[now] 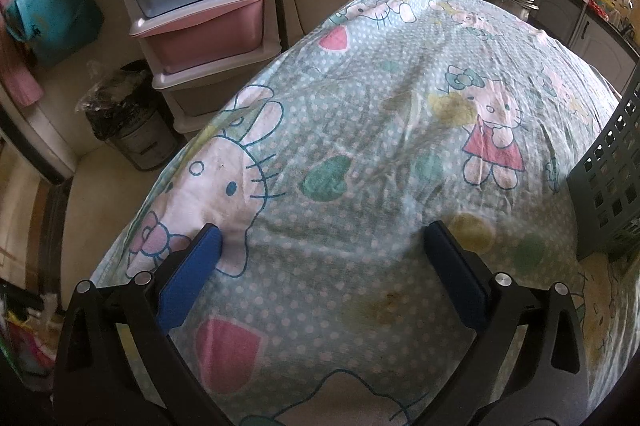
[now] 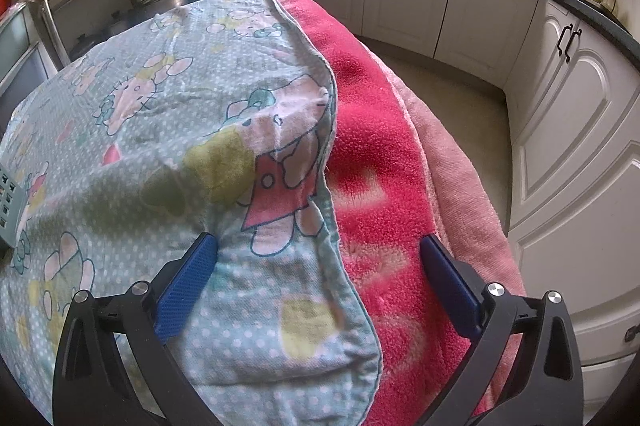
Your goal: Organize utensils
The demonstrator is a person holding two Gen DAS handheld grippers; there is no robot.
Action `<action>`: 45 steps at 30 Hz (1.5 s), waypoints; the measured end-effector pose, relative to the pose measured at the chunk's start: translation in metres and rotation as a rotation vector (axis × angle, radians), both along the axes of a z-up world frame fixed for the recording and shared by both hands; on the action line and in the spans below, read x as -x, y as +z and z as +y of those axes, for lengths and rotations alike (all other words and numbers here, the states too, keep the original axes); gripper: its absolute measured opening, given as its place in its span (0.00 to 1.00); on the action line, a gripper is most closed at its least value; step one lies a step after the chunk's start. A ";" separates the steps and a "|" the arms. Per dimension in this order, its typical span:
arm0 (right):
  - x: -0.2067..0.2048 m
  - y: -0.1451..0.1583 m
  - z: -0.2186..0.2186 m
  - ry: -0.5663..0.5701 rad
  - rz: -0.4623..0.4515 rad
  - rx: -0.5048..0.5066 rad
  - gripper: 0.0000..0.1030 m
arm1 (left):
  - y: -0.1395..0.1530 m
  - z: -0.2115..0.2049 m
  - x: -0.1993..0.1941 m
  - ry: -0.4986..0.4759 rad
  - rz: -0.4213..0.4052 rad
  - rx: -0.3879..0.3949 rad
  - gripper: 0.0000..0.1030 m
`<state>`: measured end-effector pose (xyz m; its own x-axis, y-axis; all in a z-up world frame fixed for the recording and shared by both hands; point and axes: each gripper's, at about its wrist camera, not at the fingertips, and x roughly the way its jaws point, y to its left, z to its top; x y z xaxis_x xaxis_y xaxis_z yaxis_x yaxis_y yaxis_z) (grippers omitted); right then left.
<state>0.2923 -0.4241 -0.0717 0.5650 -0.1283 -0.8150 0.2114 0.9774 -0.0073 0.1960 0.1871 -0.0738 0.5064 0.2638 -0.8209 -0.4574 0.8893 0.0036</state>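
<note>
Utensils appear in neither view: the left hand-held gripper (image 1: 322,236) and the right hand-held gripper (image 2: 318,244) both stand wide apart and empty above the cartoon-print cloth (image 1: 360,130) covering the tabletop, with a grey perforated basket (image 1: 608,182) at the frame's right edge.

One patterned cloth (image 1: 380,130) covers the table, with one pink blanket (image 2: 384,162) beneath it. One grey lattice basket (image 1: 612,178) sits on top. Two drawer towers (image 1: 208,10) stand behind, beside one lined bin (image 1: 128,122).
</note>
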 end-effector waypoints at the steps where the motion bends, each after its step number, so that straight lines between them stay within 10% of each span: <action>1: 0.000 0.000 0.000 0.000 0.000 -0.001 0.95 | 0.000 0.000 -0.001 0.000 0.000 0.000 0.91; 45: 0.001 0.000 0.000 0.000 -0.001 0.000 0.95 | 0.000 0.000 0.000 0.000 0.001 -0.002 0.91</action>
<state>0.2916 -0.4242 -0.0715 0.5658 -0.1282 -0.8145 0.2114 0.9774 -0.0070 0.1964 0.1869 -0.0737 0.5058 0.2656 -0.8208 -0.4575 0.8892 0.0058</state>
